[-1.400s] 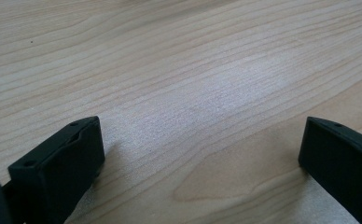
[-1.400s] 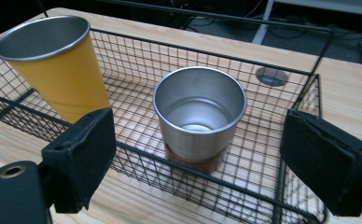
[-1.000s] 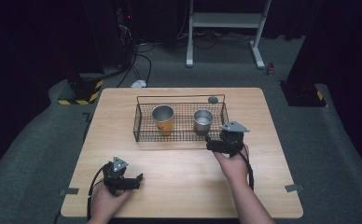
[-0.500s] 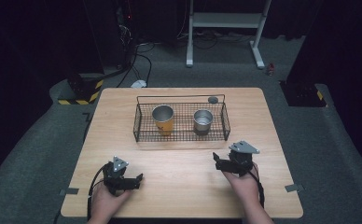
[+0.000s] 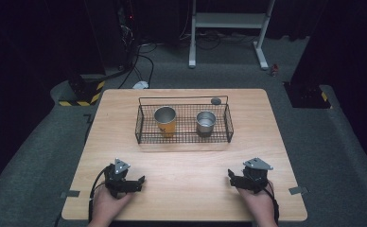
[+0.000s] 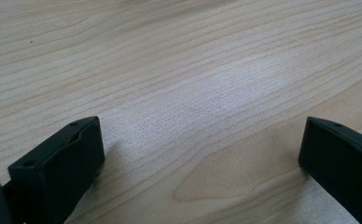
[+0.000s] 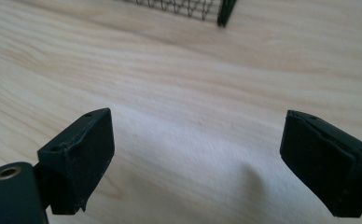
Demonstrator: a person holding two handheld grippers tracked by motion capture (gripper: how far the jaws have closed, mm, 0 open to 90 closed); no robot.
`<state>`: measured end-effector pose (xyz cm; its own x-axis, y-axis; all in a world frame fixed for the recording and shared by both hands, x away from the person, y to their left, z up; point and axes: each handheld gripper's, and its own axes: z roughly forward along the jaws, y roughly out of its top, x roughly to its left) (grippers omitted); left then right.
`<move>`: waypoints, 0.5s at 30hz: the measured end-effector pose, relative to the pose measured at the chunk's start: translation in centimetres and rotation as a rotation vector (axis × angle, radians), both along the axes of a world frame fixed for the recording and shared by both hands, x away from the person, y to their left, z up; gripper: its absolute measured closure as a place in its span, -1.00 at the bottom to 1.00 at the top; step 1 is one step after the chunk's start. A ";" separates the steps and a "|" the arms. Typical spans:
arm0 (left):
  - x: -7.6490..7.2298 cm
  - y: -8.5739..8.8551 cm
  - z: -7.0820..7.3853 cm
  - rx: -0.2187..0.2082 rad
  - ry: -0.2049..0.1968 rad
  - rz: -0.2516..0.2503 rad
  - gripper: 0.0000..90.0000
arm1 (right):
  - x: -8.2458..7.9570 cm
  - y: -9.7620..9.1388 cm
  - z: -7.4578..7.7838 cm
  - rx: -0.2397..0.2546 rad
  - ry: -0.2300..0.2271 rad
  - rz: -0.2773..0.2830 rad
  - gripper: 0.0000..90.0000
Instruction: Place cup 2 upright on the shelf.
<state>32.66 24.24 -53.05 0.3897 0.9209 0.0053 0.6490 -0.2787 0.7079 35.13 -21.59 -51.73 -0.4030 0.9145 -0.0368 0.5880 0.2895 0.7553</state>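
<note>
Both grippers are just parked low at the near edge of the wooden table (image 5: 181, 161), well apart from each other. The left gripper (image 5: 136, 182) has its jaws spread wide over bare wood, nothing between them. Same deal with the right gripper (image 5: 232, 177): jaws wide apart, empty, pointed toward the wire basket (image 5: 184, 138). The basket sits further back, mid-table, well away from both. Inside it an orange-sided metal cup (image 5: 165, 121) stands upright on the left and a smaller steel cup (image 5: 205, 122) upright on the right, not touching. A small dark round thing (image 5: 215, 100) lies just behind the basket.
</note>
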 end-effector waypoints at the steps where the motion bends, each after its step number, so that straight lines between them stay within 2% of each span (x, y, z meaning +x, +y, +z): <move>1: 0.0 0.0 0.0 0.000 0.000 0.000 -0.99 | -0.1 -0.3 -0.3 -0.011 0.018 -0.003 -0.78; 4: 0.0 0.0 0.0 -0.001 0.000 0.001 -0.99 | -0.2 -0.6 -0.6 -0.012 0.048 -0.016 -0.78; 5: 0.0 0.0 0.0 -0.001 0.000 0.001 -0.99 | -0.2 -0.6 -0.7 -0.014 0.081 -0.020 -0.78; 15: 0.0 0.0 0.0 -0.003 -0.001 0.000 -0.99 | -0.3 -0.7 -0.8 -0.014 0.081 -0.031 -0.79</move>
